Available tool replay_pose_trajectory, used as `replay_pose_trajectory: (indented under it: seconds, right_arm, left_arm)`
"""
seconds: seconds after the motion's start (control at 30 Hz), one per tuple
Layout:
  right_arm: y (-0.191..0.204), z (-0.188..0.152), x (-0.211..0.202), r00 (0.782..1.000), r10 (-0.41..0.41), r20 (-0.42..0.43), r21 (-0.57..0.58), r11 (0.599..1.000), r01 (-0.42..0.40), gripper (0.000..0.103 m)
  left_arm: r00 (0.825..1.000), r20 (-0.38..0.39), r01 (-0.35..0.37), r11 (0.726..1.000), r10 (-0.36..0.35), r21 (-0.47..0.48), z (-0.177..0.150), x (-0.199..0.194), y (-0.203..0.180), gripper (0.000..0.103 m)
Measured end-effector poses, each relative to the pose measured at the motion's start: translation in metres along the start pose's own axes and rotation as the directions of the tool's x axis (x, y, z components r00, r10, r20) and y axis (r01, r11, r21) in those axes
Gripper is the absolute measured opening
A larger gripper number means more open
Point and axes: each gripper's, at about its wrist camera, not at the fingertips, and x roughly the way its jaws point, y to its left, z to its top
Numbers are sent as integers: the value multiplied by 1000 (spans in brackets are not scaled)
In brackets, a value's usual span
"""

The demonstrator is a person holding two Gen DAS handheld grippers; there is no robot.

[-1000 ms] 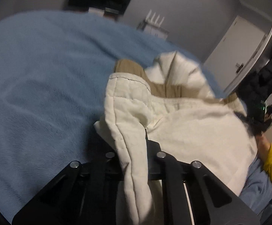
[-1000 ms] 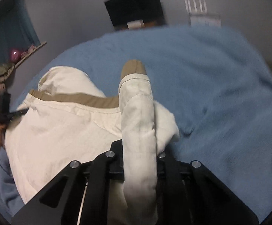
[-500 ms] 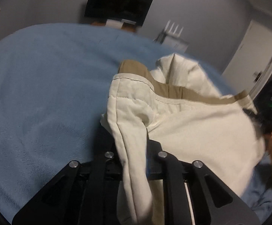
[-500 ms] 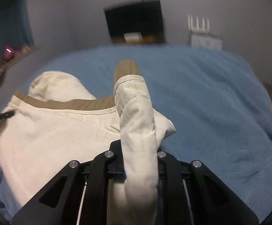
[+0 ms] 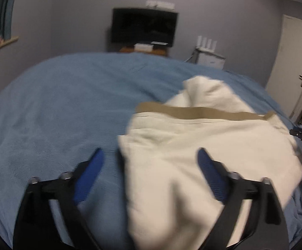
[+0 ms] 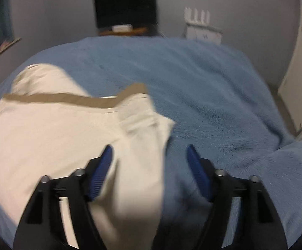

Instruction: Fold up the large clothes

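The left hand-held gripper [image 5: 149, 156] is hanging with jaws spread wide, gripping nothing. The right hand-held gripper [image 6: 148, 153] is gaping likewise. The cream garment [image 5: 203, 145], tan-banded, is lying on the blue bed [image 5: 57, 108], sprawling toward three o'clock in the left view and nine o'clock in the right.

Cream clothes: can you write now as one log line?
left claw open | right claw open | cream tan-banded garment on blue fleece blanket
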Motion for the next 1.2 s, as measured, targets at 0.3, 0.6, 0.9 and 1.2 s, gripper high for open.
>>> replay_pose_trajectory:
  seconds: [0.3,0.6,0.9,1.2]
  right_arm:
    - [110,-60,-27,984,122,-126,-134,981,-139,86]
    - [143,6,35,992,66,-112,-78,994,-75,95]
    - [152,63,98,991,23,-135,-5,1000,-24,95]
    - [147,39,61,997,73,-19,-42,996,-74,95]
  left_arm:
    - [976,-218,6,993,20,116,-45,30,-111,96]
    - [964,-265,-31,999,37,26,4,113,-99,97]
    - [954,-264,-145,989,141,1,49,164,-80,98]
    - [961,-199,-183,981,192,63,26,124,-89,97]
